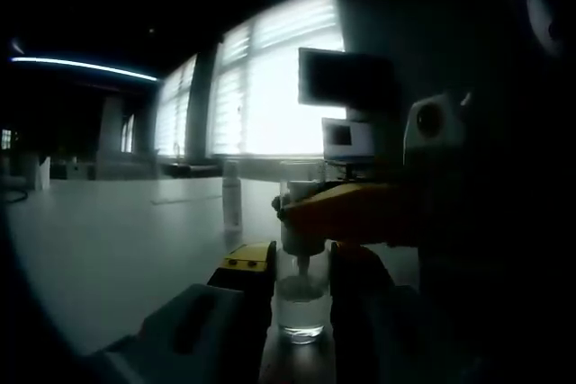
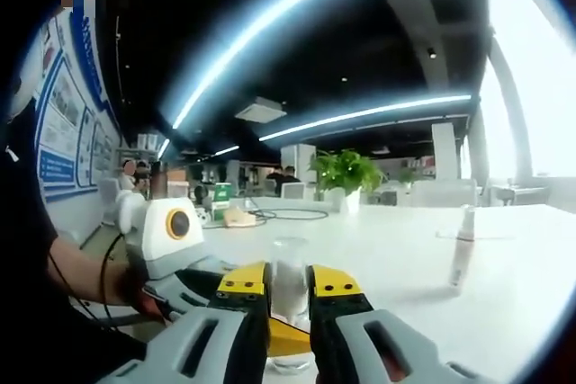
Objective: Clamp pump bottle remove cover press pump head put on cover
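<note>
A clear pump bottle stands on the white table with my left gripper shut on its lower body. Liquid fills its bottom part. My right gripper comes in from the right, orange-yellow, and closes on the top of the bottle. In the right gripper view the clear cover sits between the yellow-tipped jaws of my right gripper, which is shut on it. Below it my left gripper reaches in from the left around the bottle. Whether the cover has lifted off the pump head is unclear.
A second slim bottle stands alone on the table, also seen as a slim bottle in the left gripper view. A potted plant and cables lie farther back. A person's arm holds the left gripper.
</note>
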A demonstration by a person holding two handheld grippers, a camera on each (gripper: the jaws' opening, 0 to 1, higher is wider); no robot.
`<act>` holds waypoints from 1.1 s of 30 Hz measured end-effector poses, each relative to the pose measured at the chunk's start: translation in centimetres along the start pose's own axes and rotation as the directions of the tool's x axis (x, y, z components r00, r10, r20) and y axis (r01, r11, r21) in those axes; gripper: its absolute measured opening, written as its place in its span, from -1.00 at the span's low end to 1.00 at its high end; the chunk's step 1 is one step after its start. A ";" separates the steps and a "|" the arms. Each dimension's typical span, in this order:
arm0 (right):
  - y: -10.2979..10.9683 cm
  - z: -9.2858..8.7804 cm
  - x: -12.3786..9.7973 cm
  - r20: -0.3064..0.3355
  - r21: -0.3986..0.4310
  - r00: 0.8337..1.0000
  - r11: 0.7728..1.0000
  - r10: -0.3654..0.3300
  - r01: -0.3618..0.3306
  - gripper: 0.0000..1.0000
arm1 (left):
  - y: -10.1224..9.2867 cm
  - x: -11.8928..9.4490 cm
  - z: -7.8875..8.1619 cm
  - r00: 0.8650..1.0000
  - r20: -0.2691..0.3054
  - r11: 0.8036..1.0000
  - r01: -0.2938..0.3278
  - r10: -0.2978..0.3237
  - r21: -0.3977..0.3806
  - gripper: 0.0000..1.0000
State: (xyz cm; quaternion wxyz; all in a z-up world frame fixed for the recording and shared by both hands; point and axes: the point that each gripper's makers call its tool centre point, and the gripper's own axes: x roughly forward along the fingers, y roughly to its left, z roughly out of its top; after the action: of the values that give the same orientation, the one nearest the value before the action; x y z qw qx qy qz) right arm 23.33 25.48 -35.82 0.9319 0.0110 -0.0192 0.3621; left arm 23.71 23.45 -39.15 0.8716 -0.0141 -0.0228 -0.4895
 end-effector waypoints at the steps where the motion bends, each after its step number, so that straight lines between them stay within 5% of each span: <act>1: 0.0 0.0 0.0 0.000 0.000 1.000 1.000 0.000 0.000 -0.78 | 0.0 0.0 0.0 1.000 0.001 1.000 0.001 -0.001 0.003 -0.70; 9: -0.1 0.0 0.0 -0.013 -0.013 1.000 1.000 -0.006 0.006 -0.80 | -0.1 0.1 0.0 1.000 -0.008 1.000 -0.008 0.008 -0.013 -0.71; 12: 0.0 2.3 -0.4 0.083 0.026 0.996 1.000 -0.007 0.004 -0.81 | -0.2 0.2 0.0 1.000 -0.009 1.000 -0.010 0.010 0.008 -0.72; 21: -0.2 1.9 -0.3 0.045 -0.007 0.999 1.000 -0.005 0.006 -0.80 | -0.1 0.2 0.0 1.000 -0.005 1.000 -0.006 0.006 0.005 -0.71; 33: -0.5 2.9 -0.6 0.086 0.015 0.996 1.000 -0.012 0.011 -0.79 | -0.3 0.2 0.0 1.000 -0.001 1.000 0.000 0.000 0.019 -0.71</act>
State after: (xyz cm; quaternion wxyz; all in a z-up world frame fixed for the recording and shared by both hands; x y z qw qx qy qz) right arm 23.17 24.59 -32.94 0.9321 0.0336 -0.0567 0.3561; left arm 23.56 23.10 -39.14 0.8717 -0.0055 -0.0271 -0.4892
